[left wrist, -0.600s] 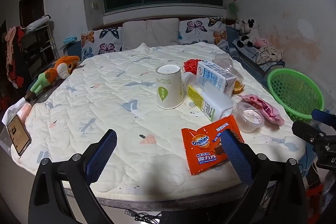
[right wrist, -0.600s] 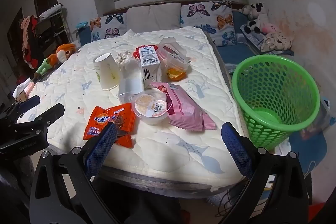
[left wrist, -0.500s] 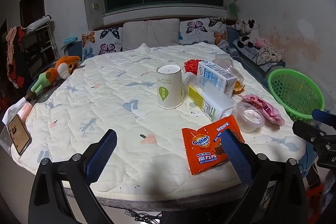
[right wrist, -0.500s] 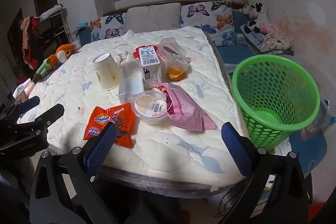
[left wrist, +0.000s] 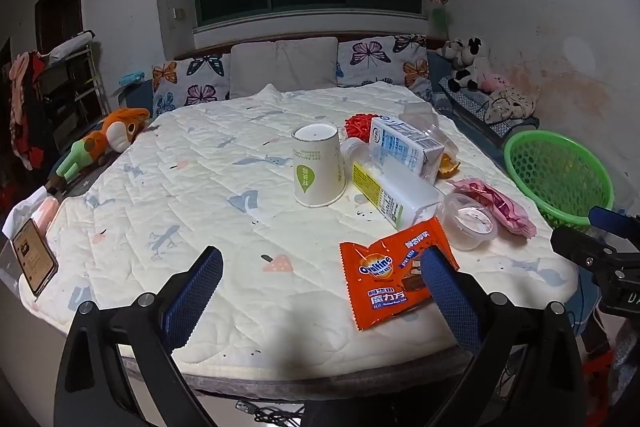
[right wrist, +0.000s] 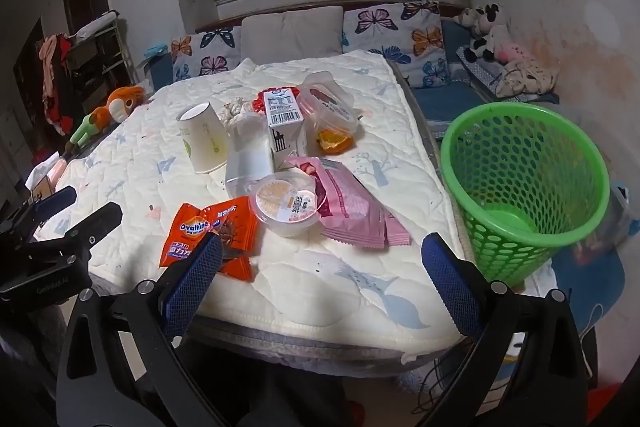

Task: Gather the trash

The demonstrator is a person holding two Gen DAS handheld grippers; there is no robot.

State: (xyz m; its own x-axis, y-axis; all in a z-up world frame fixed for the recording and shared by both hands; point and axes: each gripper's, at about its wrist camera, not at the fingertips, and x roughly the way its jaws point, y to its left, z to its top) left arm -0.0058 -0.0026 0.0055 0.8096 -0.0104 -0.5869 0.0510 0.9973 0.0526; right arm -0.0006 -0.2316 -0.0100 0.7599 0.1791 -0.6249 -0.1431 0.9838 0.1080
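Note:
Trash lies on the quilted bed: an orange Ovaltine wrapper (left wrist: 394, 277) (right wrist: 208, 233), an upturned paper cup (left wrist: 318, 165) (right wrist: 200, 137), a plastic bottle (left wrist: 390, 193) (right wrist: 248, 157), a milk carton (left wrist: 406, 147) (right wrist: 284, 123), a small plastic tub (left wrist: 470, 225) (right wrist: 286, 207), a pink packet (left wrist: 494, 205) (right wrist: 352, 211) and a clear box (right wrist: 328, 105). A green basket (right wrist: 524, 183) (left wrist: 558, 177) stands beside the bed on the right. My left gripper (left wrist: 320, 267) is open above the near edge, its right finger over the wrapper. My right gripper (right wrist: 320, 255) is open and empty.
A phone (left wrist: 34, 261) lies at the bed's left corner. A plush toy (left wrist: 104, 141) lies at the left edge. Butterfly pillows (left wrist: 288, 71) line the far end. Stuffed animals (right wrist: 500, 47) sit on a bench at the right wall.

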